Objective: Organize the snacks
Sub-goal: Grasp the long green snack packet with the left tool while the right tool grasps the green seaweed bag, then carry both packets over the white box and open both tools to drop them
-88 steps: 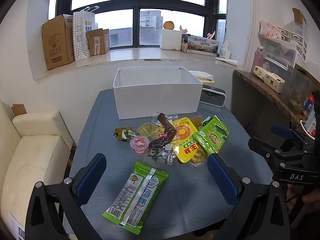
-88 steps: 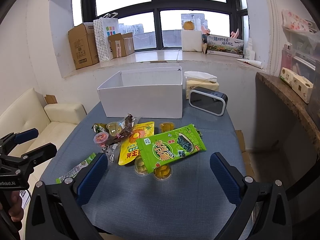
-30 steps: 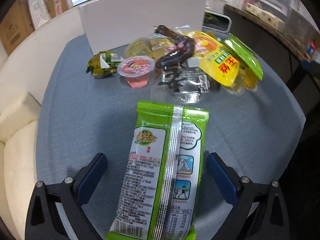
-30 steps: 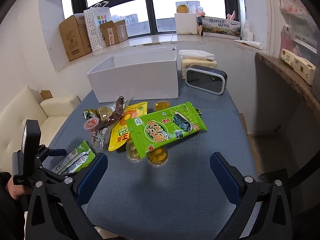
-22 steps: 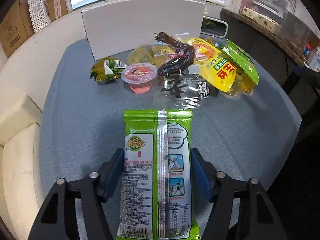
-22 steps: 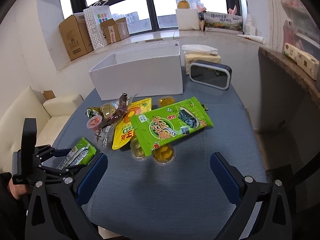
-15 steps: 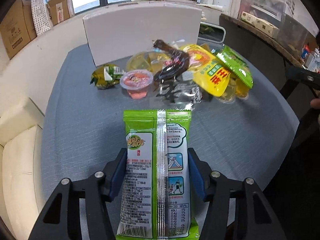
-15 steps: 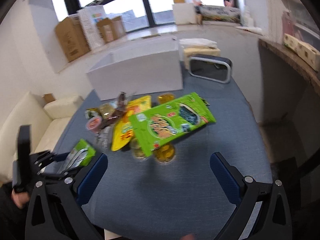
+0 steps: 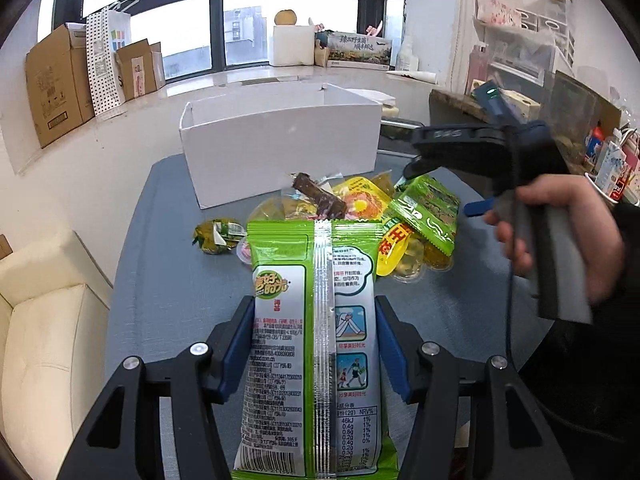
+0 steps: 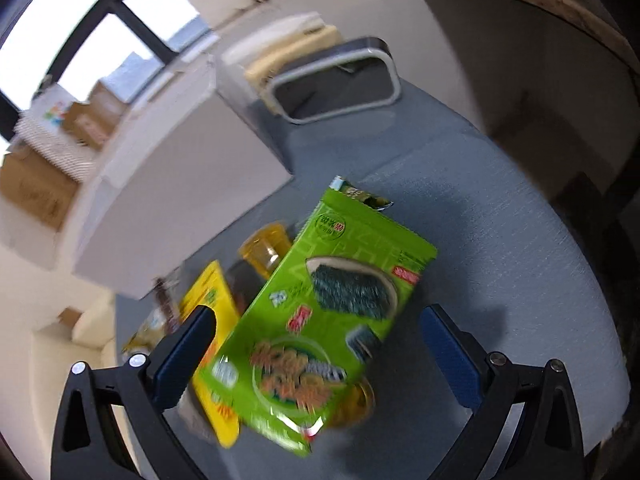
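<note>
My left gripper [image 9: 314, 344] is shut on a long green and white snack packet [image 9: 314, 320], lifted above the blue-grey table [image 9: 168, 280]. Beyond it lies the snack pile: a yellow pouch [image 9: 366, 204], a dark brown stick snack [image 9: 318, 198], jelly cups and a small green wrapped snack [image 9: 216, 236]. The white open box [image 9: 280, 148] stands behind the pile. My right gripper [image 10: 316, 344] is open and tilted, its fingers on either side of the green seaweed packet [image 10: 320, 320], apart from it. In the left wrist view a hand holds that right gripper [image 9: 440, 156] over the seaweed packet [image 9: 428, 208].
A dark clock with a pale rim [image 10: 336, 80] and a tissue pack [image 10: 288, 52] stand behind the box on the right. A cream sofa [image 9: 44, 320] sits left of the table. Cardboard boxes [image 9: 52, 84] line the window sill. A cluttered counter [image 9: 560, 100] runs along the right.
My left gripper shut on the long green packet and lifted it off the table. My right gripper rolled, swung down and closed in over the green seaweed packet.
</note>
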`<state>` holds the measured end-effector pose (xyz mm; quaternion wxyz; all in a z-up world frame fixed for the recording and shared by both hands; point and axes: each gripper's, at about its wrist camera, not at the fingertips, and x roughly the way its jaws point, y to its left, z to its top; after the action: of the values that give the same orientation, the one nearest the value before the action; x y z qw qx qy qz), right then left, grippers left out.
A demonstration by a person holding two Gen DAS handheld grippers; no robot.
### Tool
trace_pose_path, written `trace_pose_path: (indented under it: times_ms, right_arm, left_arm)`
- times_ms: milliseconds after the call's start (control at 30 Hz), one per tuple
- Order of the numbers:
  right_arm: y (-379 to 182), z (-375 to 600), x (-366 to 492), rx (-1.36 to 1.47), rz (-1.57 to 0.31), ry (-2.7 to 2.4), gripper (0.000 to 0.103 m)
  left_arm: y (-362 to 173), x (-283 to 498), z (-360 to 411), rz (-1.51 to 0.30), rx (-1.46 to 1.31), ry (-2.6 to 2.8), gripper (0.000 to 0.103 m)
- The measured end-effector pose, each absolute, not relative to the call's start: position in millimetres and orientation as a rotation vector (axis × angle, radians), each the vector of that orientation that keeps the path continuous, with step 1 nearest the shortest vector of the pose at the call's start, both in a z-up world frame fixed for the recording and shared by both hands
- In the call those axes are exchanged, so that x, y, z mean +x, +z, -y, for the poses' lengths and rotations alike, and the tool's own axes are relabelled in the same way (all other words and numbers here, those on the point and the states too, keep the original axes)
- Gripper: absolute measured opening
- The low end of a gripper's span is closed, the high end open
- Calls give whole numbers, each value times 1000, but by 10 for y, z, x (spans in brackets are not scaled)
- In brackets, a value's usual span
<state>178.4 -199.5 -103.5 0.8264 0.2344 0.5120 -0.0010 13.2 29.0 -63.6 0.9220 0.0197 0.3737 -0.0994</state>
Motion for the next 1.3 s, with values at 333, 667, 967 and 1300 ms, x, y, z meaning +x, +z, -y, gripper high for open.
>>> trace_pose_path:
  times_ms: [333,667,967,1300]
  right_arm:
    - [-1128,1847,1835,529,-1104,12,82]
    - [-527,1765,1475,266,-890,157,82]
    - [-54,1801,1555,104,-709,357,82]
    - [142,1440,2256,-36,-663,451,82]
  left_arm:
    - [-699,171,-373,-770,28,-179,62]
    - [-576,323,-402,-735,-8,-165,62]
    - [-106,890,-504,-648,-56,-102,63]
    - [191,2097,-688,-643,-140,-64,63]
